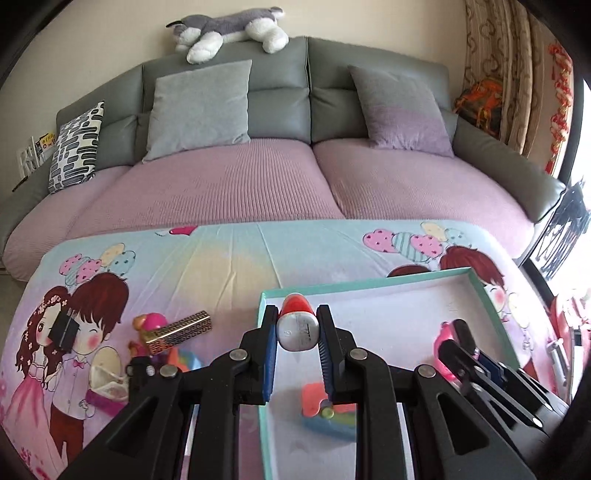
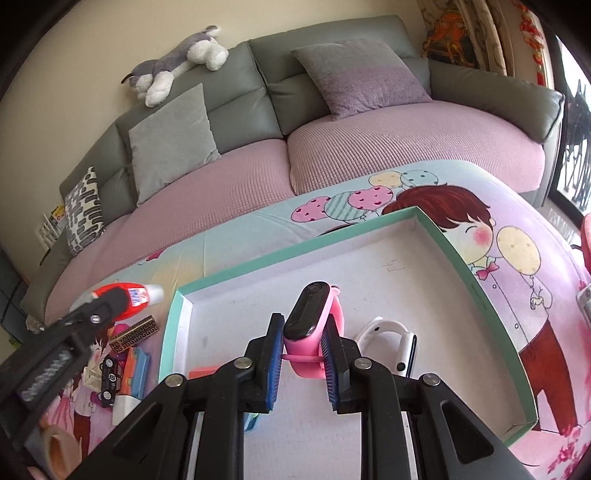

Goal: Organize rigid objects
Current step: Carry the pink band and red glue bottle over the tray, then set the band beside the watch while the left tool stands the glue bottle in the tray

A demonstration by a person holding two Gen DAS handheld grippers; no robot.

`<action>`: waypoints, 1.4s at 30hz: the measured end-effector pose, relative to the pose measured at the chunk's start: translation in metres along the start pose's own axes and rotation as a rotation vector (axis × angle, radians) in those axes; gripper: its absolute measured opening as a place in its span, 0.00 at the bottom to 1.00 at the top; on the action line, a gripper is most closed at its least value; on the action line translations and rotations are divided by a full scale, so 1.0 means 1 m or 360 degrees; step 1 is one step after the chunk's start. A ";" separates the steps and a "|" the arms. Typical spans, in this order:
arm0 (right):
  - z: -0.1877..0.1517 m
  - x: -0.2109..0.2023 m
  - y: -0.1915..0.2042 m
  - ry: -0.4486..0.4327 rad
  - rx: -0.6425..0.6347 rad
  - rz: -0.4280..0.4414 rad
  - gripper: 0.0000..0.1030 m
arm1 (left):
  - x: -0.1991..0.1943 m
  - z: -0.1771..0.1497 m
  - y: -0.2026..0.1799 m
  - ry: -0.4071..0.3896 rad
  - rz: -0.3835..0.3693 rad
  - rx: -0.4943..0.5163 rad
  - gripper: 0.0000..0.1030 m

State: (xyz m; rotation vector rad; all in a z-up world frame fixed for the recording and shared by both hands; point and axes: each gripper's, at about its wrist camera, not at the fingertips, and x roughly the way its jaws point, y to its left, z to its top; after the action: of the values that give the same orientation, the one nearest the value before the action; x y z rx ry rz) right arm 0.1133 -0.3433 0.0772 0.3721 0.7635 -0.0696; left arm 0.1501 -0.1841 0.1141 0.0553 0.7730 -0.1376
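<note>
Cartoon-printed cloth covers the counter [image 1: 229,258], with a boy, a girl and balloons drawn on it in pink and pale blue. Nearest the cameras, the left claw [image 1: 297,328] is clamped on a white bottle with a red cap [image 1: 297,325], its blue pads pressing both sides, held over the near-left corner of the teal-rimmed box [image 2: 458,251]. The right claw [image 2: 304,332] grips a pink smartwatch [image 2: 314,325] by its band, above the white floor of that box. Inside the box lie a white smartwatch [image 2: 391,343], just right of the pink one, and a colourful toy block [image 1: 325,413] near the front wall; most of the floor toward the far and right walls is bare.

Left of the box, on the cloth, sits a loose cluster: a gold patterned case [image 1: 181,328], a black toy car [image 2: 109,376], a pink toy [image 1: 153,321], a small black box [image 1: 65,332] and a roll of tape [image 2: 55,446] at the near-left edge. The middle and far strip of the counter is bare cloth.

Beyond the far edge stands a grey sofa [image 1: 280,96] with pink seat covers, two grey cushions [image 1: 199,107], a patterned cushion [image 1: 75,144] and a plush husky [image 1: 229,29] on its back. Curtains [image 1: 517,74] hang at the right.
</note>
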 end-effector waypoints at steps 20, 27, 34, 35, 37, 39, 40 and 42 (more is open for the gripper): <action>0.000 0.005 -0.015 0.0047 0.0045 0.0061 0.22 | 0.036 -0.022 -0.016 0.0104 0.0094 0.0027 0.21; 0.001 0.005 -0.013 0.0051 0.0031 0.0045 0.22 | 0.032 -0.025 -0.018 0.0143 0.0103 0.0053 0.21; 0.002 0.001 -0.008 0.0022 -0.0021 -0.0007 0.41 | 0.022 -0.024 -0.010 0.0148 0.0098 -0.0004 0.21; 0.002 0.000 -0.008 0.0016 -0.0020 -0.0007 0.41 | 0.019 -0.023 -0.009 0.0137 0.0103 -0.0012 0.22; 0.003 -0.001 -0.008 0.0008 -0.0017 -0.0007 0.41 | 0.016 -0.021 -0.006 0.0122 0.0111 -0.0026 0.25; 0.004 -0.005 -0.008 -0.0006 -0.0024 -0.0016 0.41 | 0.012 -0.019 -0.003 0.0107 0.0124 -0.0044 0.34; 0.005 -0.006 -0.007 -0.0013 -0.0030 -0.0021 0.41 | 0.009 -0.019 -0.002 0.0099 0.0130 -0.0051 0.40; 0.006 -0.010 -0.005 -0.0036 -0.0052 -0.0037 0.44 | 0.005 -0.016 0.001 0.0078 0.0142 -0.0064 0.46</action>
State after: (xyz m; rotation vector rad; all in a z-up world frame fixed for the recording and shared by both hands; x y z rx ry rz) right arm 0.1088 -0.3508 0.0863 0.3307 0.7455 -0.0828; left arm 0.1423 -0.1819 0.0990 0.0551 0.8203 -0.0361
